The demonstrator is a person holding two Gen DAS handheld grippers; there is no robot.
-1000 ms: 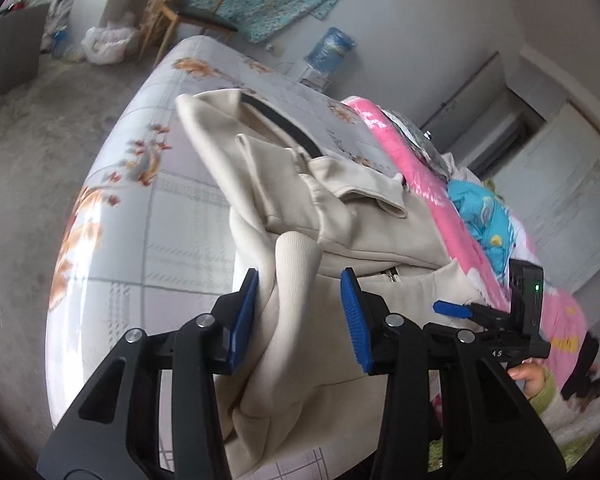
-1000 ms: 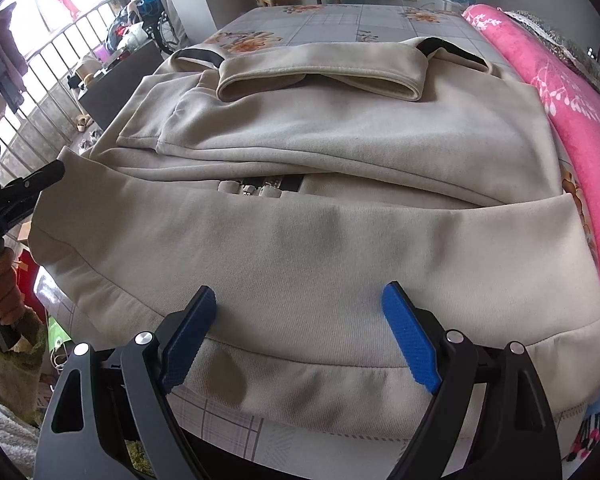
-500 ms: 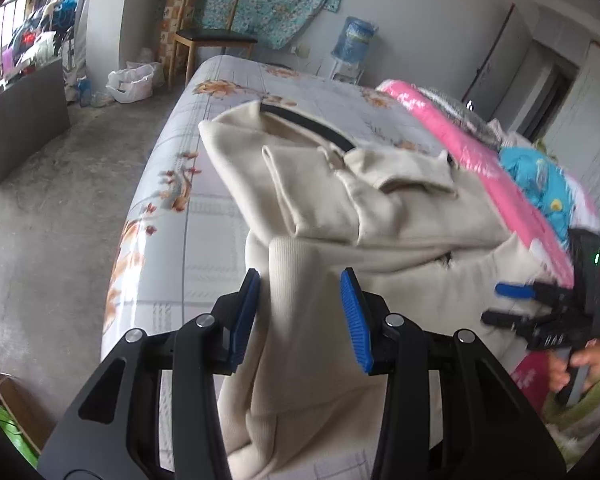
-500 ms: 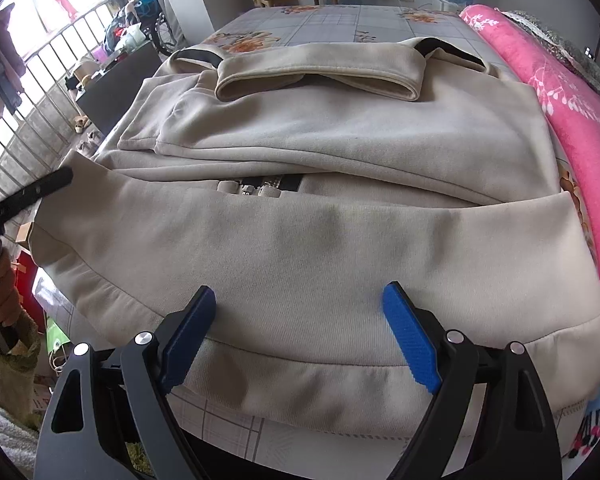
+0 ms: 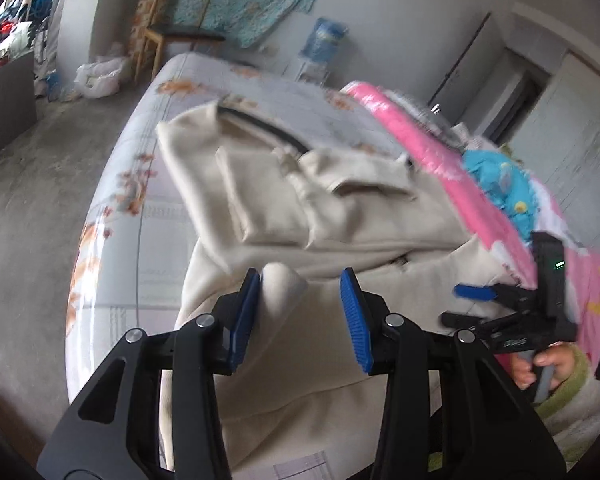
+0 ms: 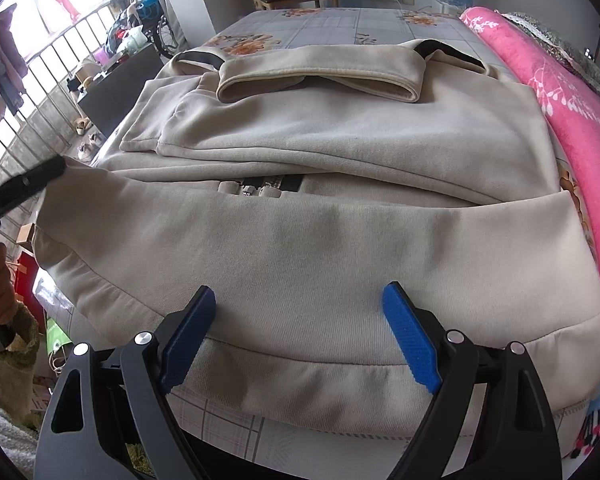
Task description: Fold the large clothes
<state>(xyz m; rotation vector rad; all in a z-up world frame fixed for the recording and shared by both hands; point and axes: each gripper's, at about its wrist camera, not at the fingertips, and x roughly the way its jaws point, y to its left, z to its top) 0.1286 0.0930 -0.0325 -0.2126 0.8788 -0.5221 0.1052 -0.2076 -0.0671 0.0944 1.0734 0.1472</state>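
Cream fleece jacket (image 6: 340, 248), thick and soft, lies half folded on the floral grey bedsheet (image 6: 340, 24), its ribbed hem nearest me. My left gripper (image 5: 300, 312) stands half open with a raised hump of its corner between the pads, touching only one, while my right gripper (image 6: 296, 336) hovers wide and empty over the hem. Bulky and floppy, it will sag, so I judge both hem corners the best hold.
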